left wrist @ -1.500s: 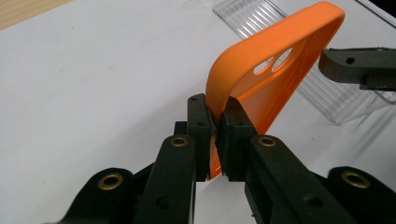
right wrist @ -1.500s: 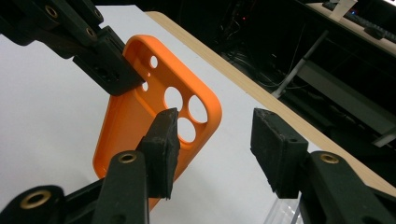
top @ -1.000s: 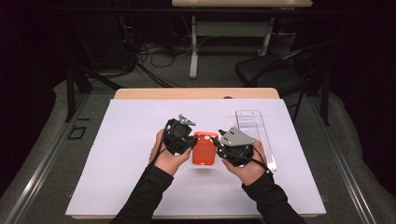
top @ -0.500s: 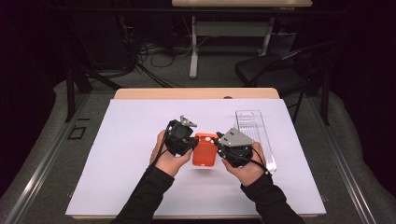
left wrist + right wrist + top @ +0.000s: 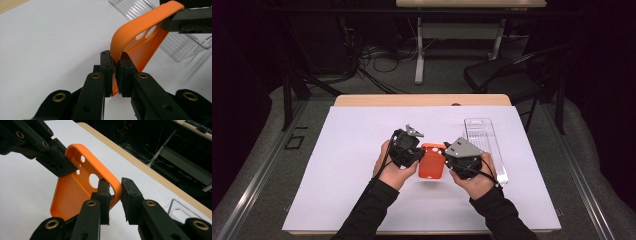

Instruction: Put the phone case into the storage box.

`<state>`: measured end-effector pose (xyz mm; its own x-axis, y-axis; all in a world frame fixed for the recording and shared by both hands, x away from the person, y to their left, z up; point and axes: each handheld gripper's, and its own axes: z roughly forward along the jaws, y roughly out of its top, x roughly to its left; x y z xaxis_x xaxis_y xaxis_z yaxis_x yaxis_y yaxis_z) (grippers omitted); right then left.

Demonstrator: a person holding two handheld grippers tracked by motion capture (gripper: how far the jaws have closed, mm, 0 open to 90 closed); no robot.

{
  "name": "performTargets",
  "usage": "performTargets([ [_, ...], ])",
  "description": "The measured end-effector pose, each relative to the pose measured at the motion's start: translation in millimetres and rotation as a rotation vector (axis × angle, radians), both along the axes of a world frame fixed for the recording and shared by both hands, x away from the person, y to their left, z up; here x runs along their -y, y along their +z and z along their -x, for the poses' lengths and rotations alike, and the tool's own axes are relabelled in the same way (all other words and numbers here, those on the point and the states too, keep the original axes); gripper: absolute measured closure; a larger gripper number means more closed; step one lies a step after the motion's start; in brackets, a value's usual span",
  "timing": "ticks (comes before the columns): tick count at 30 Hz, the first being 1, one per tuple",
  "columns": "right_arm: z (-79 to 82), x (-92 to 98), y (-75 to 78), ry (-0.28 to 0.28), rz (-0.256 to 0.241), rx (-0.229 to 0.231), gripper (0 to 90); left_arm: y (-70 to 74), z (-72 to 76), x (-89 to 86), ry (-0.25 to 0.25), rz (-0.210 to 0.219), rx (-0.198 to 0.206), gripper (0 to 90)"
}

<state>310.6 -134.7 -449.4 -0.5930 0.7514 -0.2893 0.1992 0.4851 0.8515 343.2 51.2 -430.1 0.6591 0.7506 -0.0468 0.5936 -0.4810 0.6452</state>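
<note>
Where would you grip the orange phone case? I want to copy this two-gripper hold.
Grip the orange phone case by its raised side rims, one gripper from each side. The rim is thin enough for the jaws to straddle, as the left gripper does; the flat back offers no edge.

From my seat the room is dark. A white sheet [image 5: 352,165] covers the table [image 5: 422,100], whose wooden edge shows at twelve o'clock. Grey floor [image 5: 257,175] lies around it. Past it, at twelve, I see tangled cables [image 5: 367,60] beside a second table's white leg [image 5: 419,50]; a black chair [image 5: 512,80] stands at two o'clock.
</note>
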Motion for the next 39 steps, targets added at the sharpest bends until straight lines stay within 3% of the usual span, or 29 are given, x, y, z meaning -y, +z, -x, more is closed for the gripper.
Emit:
performTargets([
  [39, -1.1, 4.0, 0.7, 0.020, 0.016, 0.006, 80.4, 0.4, 1.4, 2.2, -0.002, 0.006, -0.001, 84.2],
])
